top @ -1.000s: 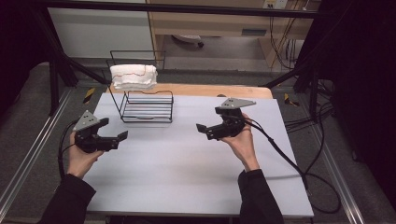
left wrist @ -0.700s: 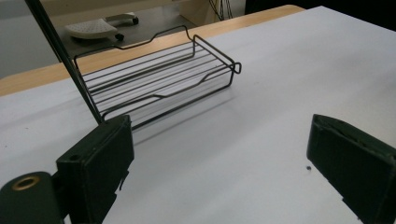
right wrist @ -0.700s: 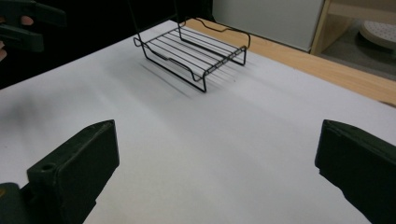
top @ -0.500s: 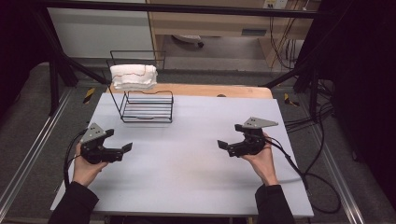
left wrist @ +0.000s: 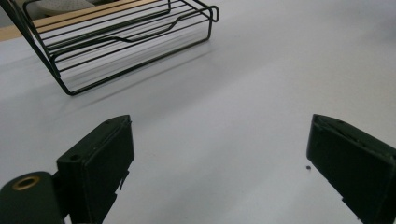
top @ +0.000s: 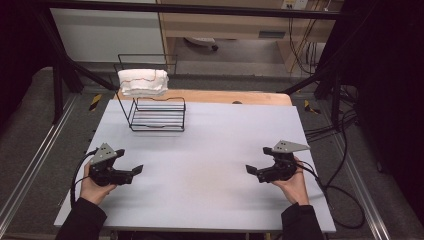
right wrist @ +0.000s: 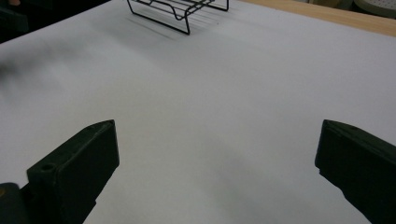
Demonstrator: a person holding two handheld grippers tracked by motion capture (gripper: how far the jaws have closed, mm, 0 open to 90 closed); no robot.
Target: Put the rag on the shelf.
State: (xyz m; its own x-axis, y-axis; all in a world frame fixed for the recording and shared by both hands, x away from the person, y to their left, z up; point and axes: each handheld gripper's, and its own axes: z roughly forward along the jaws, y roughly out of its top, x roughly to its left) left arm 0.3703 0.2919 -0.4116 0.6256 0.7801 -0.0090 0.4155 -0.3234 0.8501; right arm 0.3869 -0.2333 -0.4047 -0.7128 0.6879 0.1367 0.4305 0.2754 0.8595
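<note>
left gripper [top: 131,171]: near tabletop's left edge, jaws wide apart, empty | right gripper [top: 252,170]: near right edge, jaws wide apart, empty | black wire rack [top: 157,114]: far-left corner of white tabletop [top: 210,150]

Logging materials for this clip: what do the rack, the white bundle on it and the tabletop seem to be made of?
Rack: thin black wire, probably coated metal, with an open grid of bent rods. White bundle: soft folded cloth, likely a towel, with rounded folds. Table: smooth matte pale grey sheet, with what looks like a wooden edge showing at the far side.
</note>
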